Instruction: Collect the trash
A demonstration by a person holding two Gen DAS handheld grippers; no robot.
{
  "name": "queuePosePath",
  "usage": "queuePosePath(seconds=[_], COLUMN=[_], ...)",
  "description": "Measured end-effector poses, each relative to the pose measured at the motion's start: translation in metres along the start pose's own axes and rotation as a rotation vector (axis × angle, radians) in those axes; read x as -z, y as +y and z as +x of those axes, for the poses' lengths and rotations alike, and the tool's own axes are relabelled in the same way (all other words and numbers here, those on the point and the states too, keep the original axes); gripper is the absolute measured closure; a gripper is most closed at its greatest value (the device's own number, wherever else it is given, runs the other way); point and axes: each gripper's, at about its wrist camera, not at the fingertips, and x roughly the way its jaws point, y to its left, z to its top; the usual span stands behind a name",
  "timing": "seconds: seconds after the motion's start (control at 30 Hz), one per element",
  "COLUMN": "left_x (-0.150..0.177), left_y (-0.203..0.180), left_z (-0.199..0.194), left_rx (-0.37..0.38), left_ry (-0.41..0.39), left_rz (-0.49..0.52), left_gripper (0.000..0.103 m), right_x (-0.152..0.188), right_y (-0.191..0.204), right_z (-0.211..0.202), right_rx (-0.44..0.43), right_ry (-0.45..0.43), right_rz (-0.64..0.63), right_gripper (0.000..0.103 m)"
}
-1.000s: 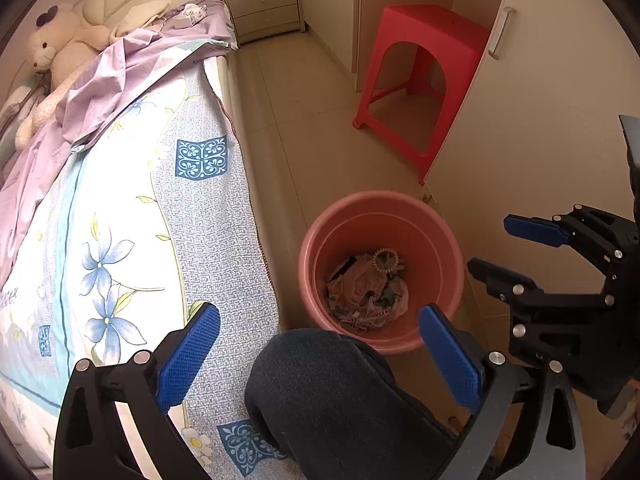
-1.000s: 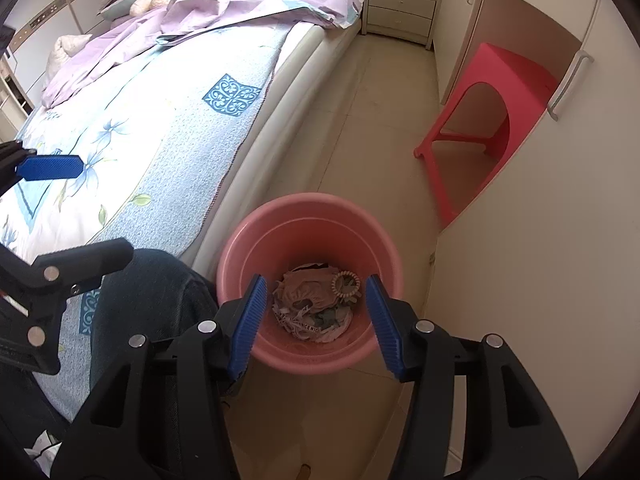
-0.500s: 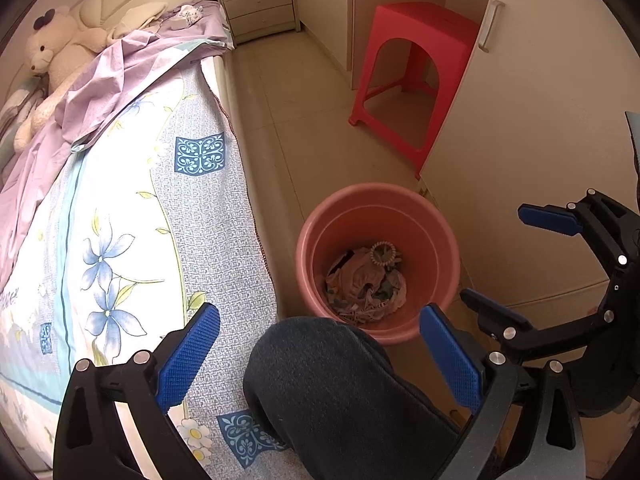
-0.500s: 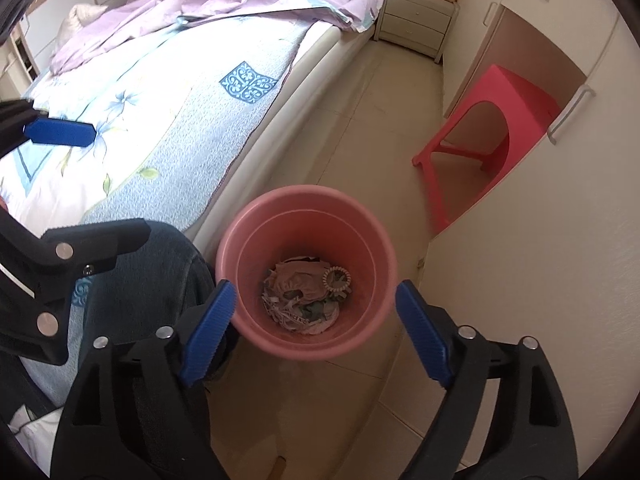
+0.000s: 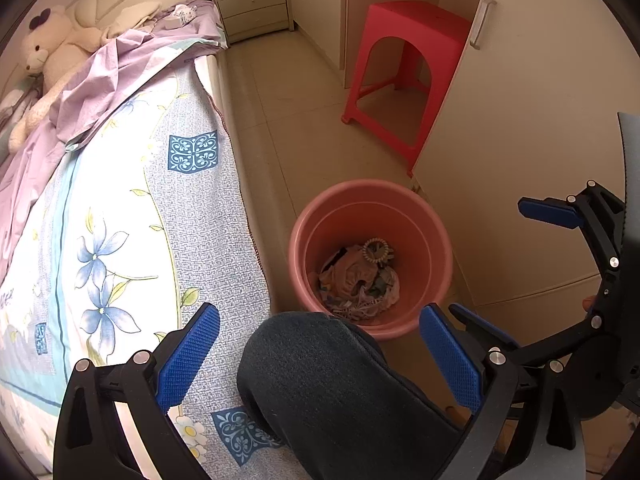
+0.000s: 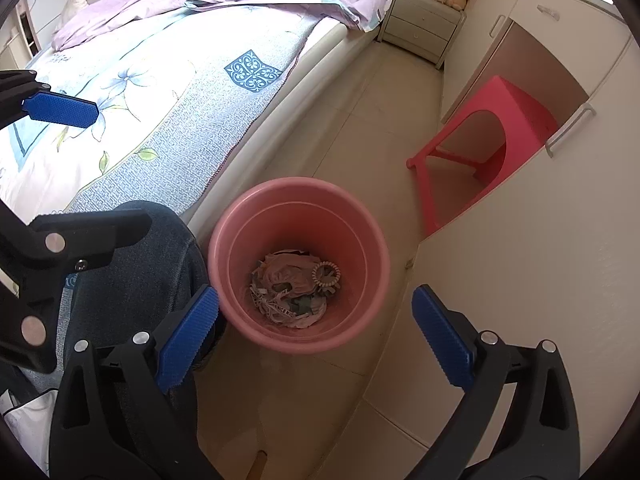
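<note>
A pink bin (image 5: pixel 424 236) (image 6: pixel 360 236) stands on the floor between the bed and the wardrobe. Crumpled paper and plastic trash (image 5: pixel 356 284) (image 6: pixel 288 296) lies at its bottom, with a beige ring-shaped piece (image 6: pixel 326 274) on top. My right gripper (image 6: pixel 316 296) hangs above the bin; its jaws are opening wide and nothing is between them. My left gripper (image 5: pixel 316 320) is open and empty, above a person's knee in dark trousers (image 5: pixel 320 380), just left of the bin.
A bed (image 5: pixel 120 220) with a floral sheet and a purple duvet runs along the left. A red plastic stool (image 5: pixel 404 60) stands by the cream wardrobe (image 5: pixel 500 120). A nightstand (image 5: pixel 252 4) with plush toys is at the far end.
The right gripper's jaws have spread from about half open to wide open above the bin, and it has drifted a little sideways. The left gripper has stayed where it was.
</note>
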Motion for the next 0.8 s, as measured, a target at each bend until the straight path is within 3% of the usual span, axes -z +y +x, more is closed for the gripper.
queuePosePath(seconds=[0.8], left_x=[0.005], left_y=[0.012], left_z=[0.004], left_rx=[-0.011], left_ry=[0.004], left_rz=[-0.023], left_gripper=[0.005], right_x=[-0.001], right_y=[0.009], right_z=[0.005], right_rx=[0.014], right_ry=[0.026], right_rz=[-0.016], right_gripper=[0.007])
